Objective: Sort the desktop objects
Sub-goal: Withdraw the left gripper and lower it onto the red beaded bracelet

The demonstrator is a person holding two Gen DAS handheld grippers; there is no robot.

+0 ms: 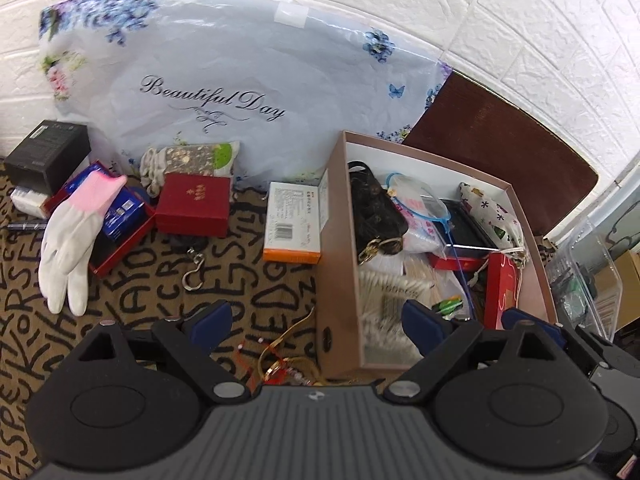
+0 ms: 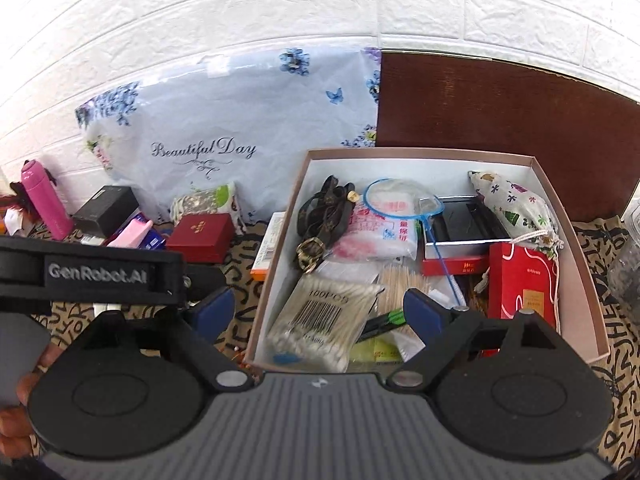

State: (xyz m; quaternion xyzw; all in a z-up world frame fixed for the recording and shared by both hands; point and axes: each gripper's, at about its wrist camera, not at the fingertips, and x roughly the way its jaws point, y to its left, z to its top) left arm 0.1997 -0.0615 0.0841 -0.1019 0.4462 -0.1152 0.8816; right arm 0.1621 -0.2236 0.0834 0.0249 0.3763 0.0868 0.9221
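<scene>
A brown cardboard box (image 1: 334,248) (image 2: 276,264) with a white inside holds several sorted items: a cotton swab pack (image 2: 320,320), a dark strap with a gold buckle (image 2: 320,224), a blue net (image 2: 400,200), a patterned pouch (image 2: 516,204) and a red packet (image 2: 520,280). My left gripper (image 1: 316,320) is open and empty, low over the box's left wall. My right gripper (image 2: 316,308) is open and empty above the box's near end. On the patterned cloth left of the box lie a white and orange carton (image 1: 294,222), a red gift box (image 1: 194,204), a white and pink glove (image 1: 76,236), a metal hook (image 1: 194,272) and gold chains (image 1: 288,356).
A floral bag (image 1: 248,92) marked "Beautiful Day" leans on the white brick wall. A black box (image 1: 48,156), a snack bag (image 1: 200,158) and a pink bottle (image 2: 44,204) stand at the back left. A dark wooden board (image 1: 508,148) is behind the box, a clear plastic bin (image 1: 592,276) to its right.
</scene>
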